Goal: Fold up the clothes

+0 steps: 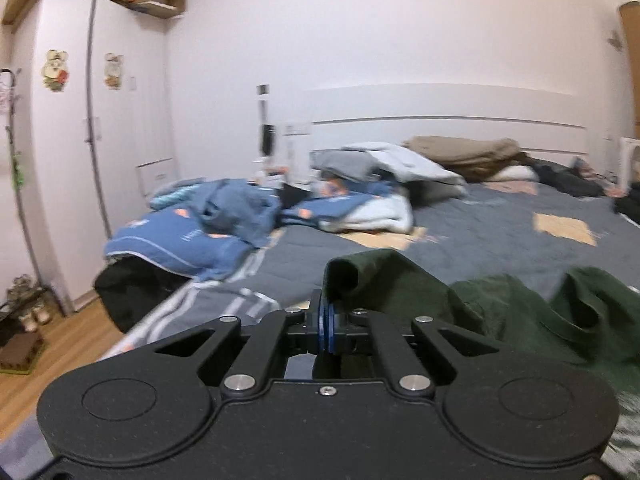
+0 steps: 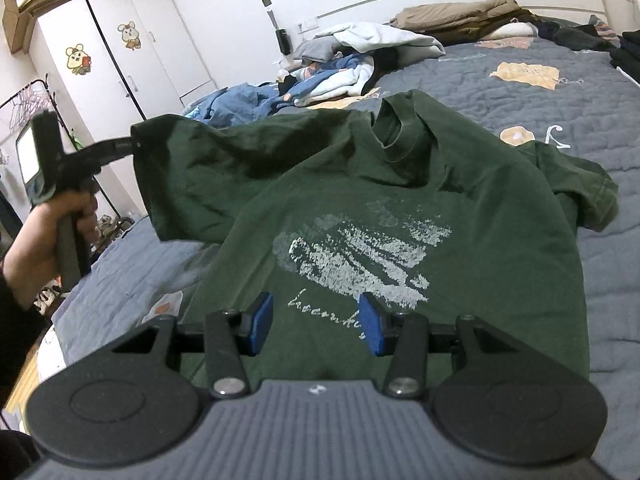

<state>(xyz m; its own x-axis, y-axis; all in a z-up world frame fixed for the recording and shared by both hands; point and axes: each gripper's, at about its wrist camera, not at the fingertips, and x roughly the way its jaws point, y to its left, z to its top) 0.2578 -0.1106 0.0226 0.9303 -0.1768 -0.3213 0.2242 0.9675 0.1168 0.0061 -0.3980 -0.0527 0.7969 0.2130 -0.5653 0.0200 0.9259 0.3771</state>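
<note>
Grey quilted bed [image 2: 520,92] carries dark green printed T-shirt [image 2: 360,200]; my left gripper [image 1: 327,322] jaws pinch its sleeve up for folding inward, right gripper [image 2: 316,322] jaws agape above hem.

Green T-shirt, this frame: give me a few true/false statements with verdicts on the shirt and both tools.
1. The left tool is shut on a sleeve of the green T-shirt. True.
2. The right tool grips the shirt's hem. False: its fingers are apart above the printed chest, holding nothing.
3. The shirt lies print side up on the grey quilt. True.
4. The shirt is already folded in half. False: its body lies spread out, one sleeve lifted.
</note>
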